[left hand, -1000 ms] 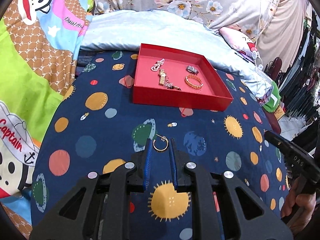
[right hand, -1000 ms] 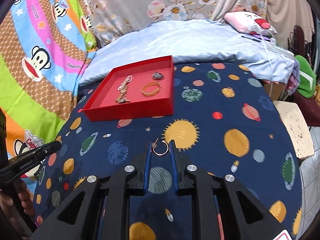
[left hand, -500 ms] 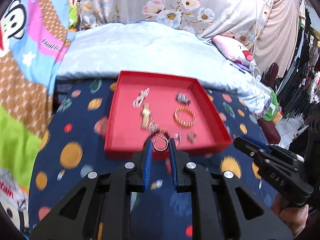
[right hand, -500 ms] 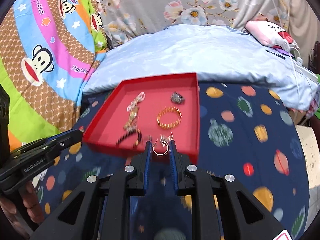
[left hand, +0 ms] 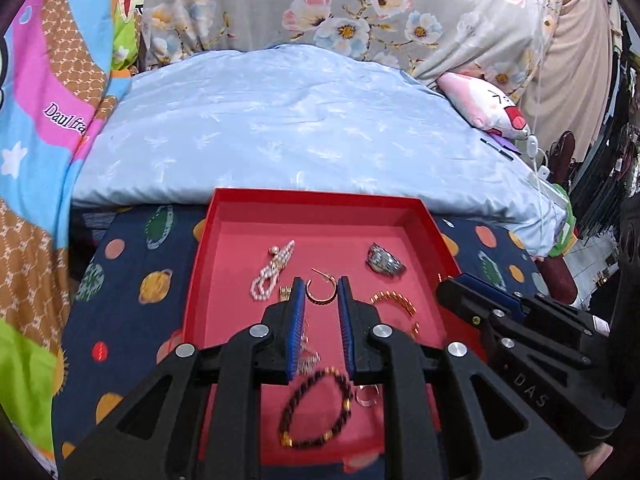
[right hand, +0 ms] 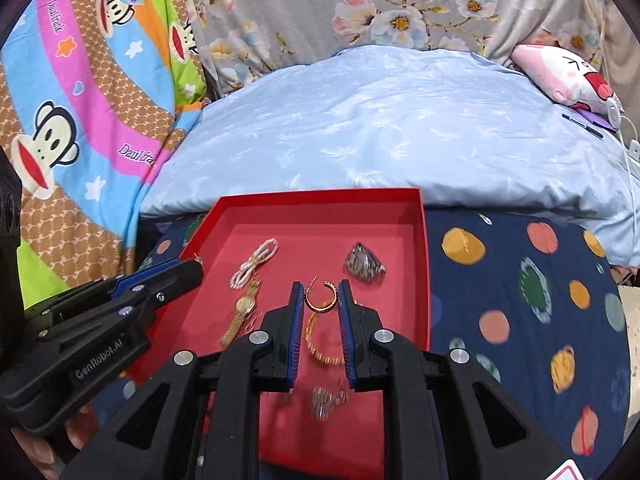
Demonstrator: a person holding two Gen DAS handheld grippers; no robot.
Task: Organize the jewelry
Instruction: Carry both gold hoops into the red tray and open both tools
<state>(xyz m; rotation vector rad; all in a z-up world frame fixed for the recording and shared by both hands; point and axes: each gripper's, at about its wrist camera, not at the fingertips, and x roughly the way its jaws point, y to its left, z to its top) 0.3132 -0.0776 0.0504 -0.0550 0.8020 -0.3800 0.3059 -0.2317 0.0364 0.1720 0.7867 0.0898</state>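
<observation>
A red tray lies on the dark planet-print cover. My left gripper is shut on a gold hoop earring above the tray's middle. My right gripper is shut on a second gold hoop earring, also above the tray. In the tray lie a pearl piece, a grey ring, a gold bangle, a gold watch and a dark beaded bracelet.
A light blue pillow lies just behind the tray. A cartoon monkey blanket rises on the left. A pink plush and cables sit far right. The right gripper's body crosses the tray's right edge in the left wrist view.
Both grippers have moved forward from over the planet cover to above the red tray, each still holding its hoop earring. The two grippers have come closer together.
</observation>
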